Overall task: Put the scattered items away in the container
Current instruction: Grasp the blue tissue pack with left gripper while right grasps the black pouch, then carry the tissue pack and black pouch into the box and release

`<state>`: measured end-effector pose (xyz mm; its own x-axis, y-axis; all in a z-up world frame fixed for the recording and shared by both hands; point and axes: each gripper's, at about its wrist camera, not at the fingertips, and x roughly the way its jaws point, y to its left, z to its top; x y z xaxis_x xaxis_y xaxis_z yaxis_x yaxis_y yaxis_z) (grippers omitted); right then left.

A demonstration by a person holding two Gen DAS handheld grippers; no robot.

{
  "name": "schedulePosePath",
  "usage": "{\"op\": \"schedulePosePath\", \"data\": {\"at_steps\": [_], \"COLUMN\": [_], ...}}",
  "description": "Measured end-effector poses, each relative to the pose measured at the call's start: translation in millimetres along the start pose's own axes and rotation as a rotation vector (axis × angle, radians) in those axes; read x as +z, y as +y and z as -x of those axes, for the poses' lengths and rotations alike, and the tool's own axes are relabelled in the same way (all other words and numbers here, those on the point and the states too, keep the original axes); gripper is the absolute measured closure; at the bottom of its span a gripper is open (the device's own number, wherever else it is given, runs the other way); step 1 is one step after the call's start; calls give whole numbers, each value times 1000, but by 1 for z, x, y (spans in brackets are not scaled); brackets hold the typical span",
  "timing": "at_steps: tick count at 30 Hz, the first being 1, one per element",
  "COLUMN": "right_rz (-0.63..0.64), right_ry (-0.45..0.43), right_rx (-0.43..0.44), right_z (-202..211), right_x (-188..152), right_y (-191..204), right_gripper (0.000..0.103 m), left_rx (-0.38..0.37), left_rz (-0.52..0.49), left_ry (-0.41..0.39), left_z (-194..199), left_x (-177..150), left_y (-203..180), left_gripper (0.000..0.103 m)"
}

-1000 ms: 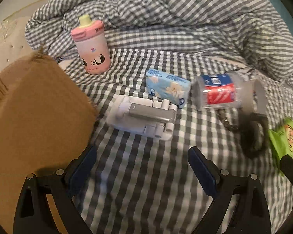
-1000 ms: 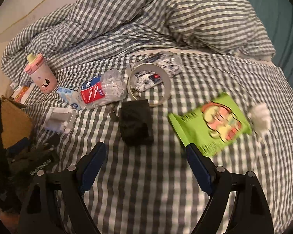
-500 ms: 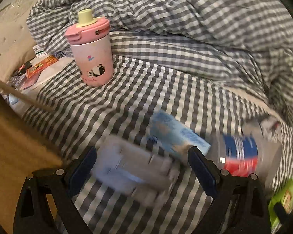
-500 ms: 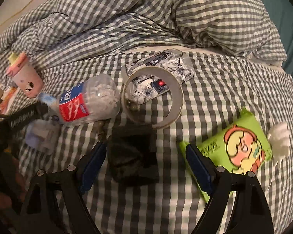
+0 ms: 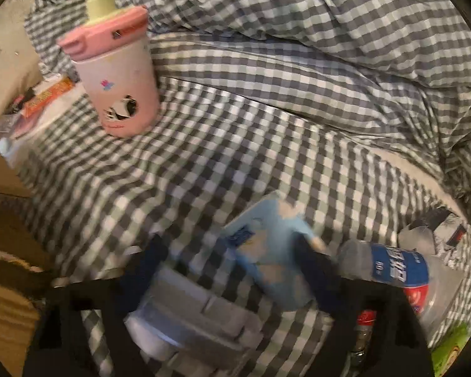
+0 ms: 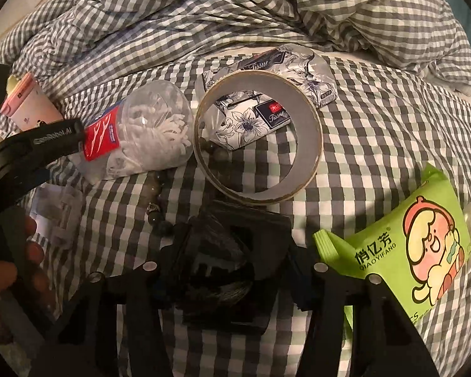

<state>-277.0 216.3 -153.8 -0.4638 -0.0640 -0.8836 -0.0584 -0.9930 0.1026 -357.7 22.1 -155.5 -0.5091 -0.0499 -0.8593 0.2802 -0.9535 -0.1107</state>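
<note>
closing both at once, my left tongs (image 5: 232,270) narrow around the white folding stand (image 5: 191,317) while my right tongs (image 6: 226,273) narrow around the black pouch (image 6: 232,260) on the bed (image 6: 361,132).

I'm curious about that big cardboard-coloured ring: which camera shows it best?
The right wrist view: the tape roll lies whole and sharp there, on the checked bedding, overlapping a tissue pack. The left wrist view does not show it.

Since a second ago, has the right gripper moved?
Yes. The right gripper has come down toward the bed and now straddles the black pouch, much nearer the tape ring; its jaws have been closing.
</note>
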Motion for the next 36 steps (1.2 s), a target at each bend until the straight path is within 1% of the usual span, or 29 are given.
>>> {"op": "schedulePosePath", "data": {"at_steps": [1,3,4,8,9,10,11,12,14,17,19,20,21,22,23,25,26,27,28,32,36], "right_rz": [-4,-15,-21,-40,-46,-51,-55,-58,-60,-60,-60,-58,-56,-54,-53,-55,-58,-62,-64,-71,-69], "right_ry": [-1,-3,-5,-16,-18,-20,-22,-24,-28,-30,-32,-33,-33,-35,-37,-39,-41,-44,-46,-55,-66], "right_rx": [3,10,14,26,28,31,35,38,42,45,44,42,41,40,39,39,40,41,42,31,15], "right_z": [1,4,6,10,10,10,10,10,10,9,7,6,6,6,6,6,6,6,6,8,14], "right_x": [-1,-2,-2,-3,-3,-4,-4,-4,-4,-5,-4,-4,-4,-4,-4,-4,-4,-5,-6,-7,-9], "right_y": [-1,-4,-6,-9,-11,-12,-13,-14,-15,-16,-16,-16,-15,-15,-15,-15,-15,-15,-15,-16,-16], "right_gripper": [51,52,52,53,53,53,53,53,53,53,53,53,53,53,53,53,53,53,53,53,54], "left_rx": [-9,30,34,-13,-11,3,13,-2,-30,-5,-12,-16,-24,-35,-51,-72,-83,-102,-110,-117,-63], "left_rz": [-6,-46,-54,-14,-5,10,24,38,74,80,91,91,88,82,70,40,25,4,-4,-51,-116], "left_ry": [0,-17,-12,38,53,58,64,82,103,93,85,77,65,61,58,61,60,59,53,13,-62], "left_z": [3,8,9,5,4,2,-1,-5,-13,-20,-24,-26,-27,-26,-24,-20,-19,-18,-17,-9,18], "left_x": [0,-1,-1,2,4,7,10,12,13,13,14,14,14,14,15,17,17,17,17,16,6], "left_y": [-2,-9,-10,-2,-1,0,1,2,3,-4,-8,-9,-10,-11,-15,-24,-28,-35,-39,-51,-59], "left_gripper": [70,81,82,82,73,50,31,8,7,7,7,8,12,23,29,52,59,69,73,78,78]}}
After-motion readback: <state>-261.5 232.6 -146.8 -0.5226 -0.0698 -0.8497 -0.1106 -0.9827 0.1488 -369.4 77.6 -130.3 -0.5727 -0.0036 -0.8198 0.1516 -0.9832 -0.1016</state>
